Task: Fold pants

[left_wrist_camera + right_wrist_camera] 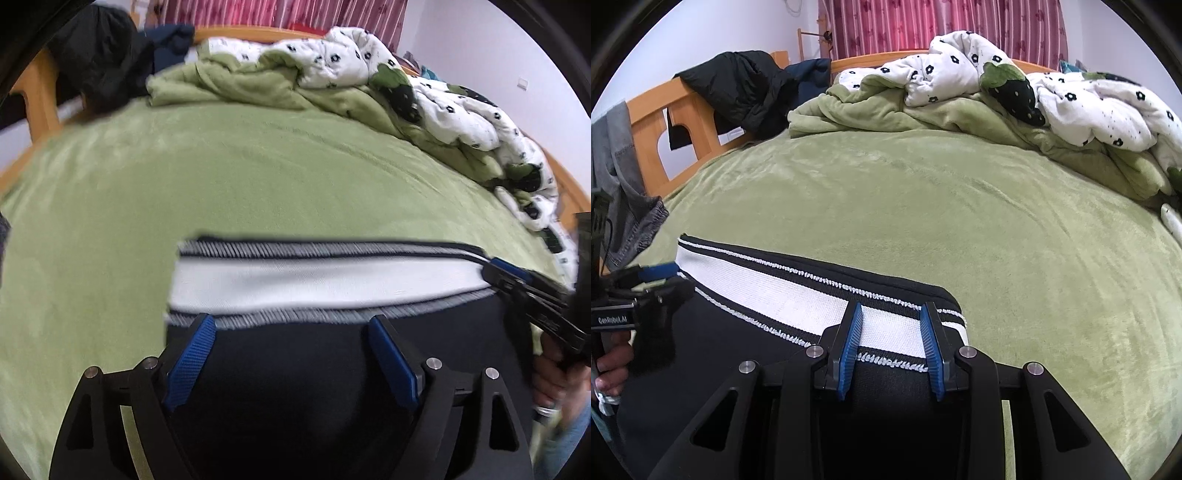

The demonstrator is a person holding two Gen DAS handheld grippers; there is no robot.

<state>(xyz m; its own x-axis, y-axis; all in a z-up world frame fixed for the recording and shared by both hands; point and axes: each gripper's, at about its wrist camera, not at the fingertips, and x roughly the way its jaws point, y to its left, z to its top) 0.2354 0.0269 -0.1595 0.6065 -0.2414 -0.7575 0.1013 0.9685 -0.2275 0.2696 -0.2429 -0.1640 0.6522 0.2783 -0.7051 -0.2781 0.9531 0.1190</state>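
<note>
Two grippers are over the pants (746, 354), which lie on the green bed cover (923, 206) at the near edge of the bed, waistband away from me. The white waistband (314, 280) with its striped borders stretches flat and straight across both wrist views, so I judge the top end is laid out tidily.

My left gripper (291, 354) has its jaws spread wide with only dark cloth showing between the blue pads (192, 354); it grips nothing. My right gripper (892, 347) sits at the right end of the waistband, jaws apart to a middling gap, the white band lying between the pads; I read it as straddling the band and not pinching it, though from the left wrist view its tips (506, 273) look close together, so I'm not fully certain.

How many folds are in, I cannot tell: the legs run out of view below the grippers. The dark panel looks smooth and roughly as wide as the waistband. I judge the task early or midway, with at least the lengthwise fold toward the waistband left.

A crumpled quilt (1052, 99) sits well apart at the far side.
</note>
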